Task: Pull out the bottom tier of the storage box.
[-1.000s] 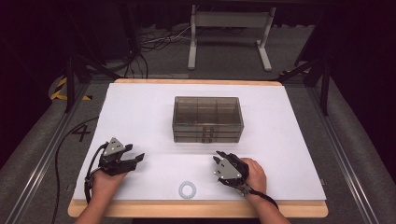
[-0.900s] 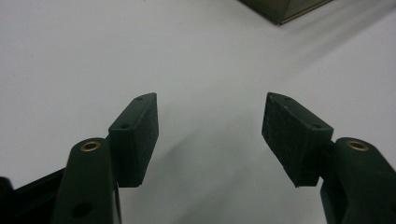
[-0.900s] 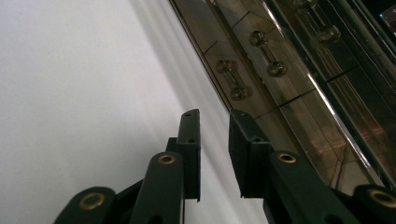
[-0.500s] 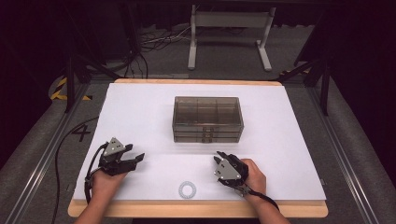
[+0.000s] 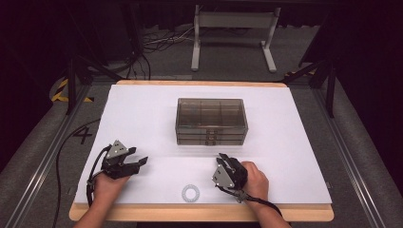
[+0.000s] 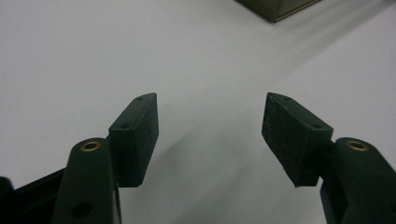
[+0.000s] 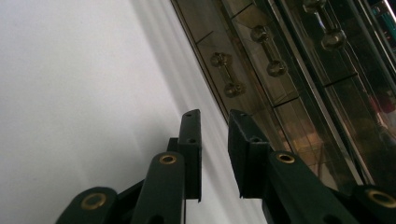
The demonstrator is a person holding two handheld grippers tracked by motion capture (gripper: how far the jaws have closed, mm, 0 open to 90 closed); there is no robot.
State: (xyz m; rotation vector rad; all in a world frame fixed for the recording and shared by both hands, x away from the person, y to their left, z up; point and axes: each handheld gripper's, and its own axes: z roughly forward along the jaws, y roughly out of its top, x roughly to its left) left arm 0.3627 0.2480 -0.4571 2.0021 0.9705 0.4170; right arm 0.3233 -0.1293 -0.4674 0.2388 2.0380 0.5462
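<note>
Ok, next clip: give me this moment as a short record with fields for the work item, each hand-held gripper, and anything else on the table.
work item: smoky clear drawer box, mid-table, drawers closed
left hand-held gripper: jaws wide apart, nothing between them, over bare white table
right hand-held gripper: jaws nearly together, a narrow gap, empty, aimed at the drawer fronts
also on table: small white ring near front edge

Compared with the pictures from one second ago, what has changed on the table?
Nothing has visibly changed. The left gripper and the right gripper rest at the same places on the white table, holding nothing, and the smoky transparent plastic drawer box and the small white ring lie as before.
</note>
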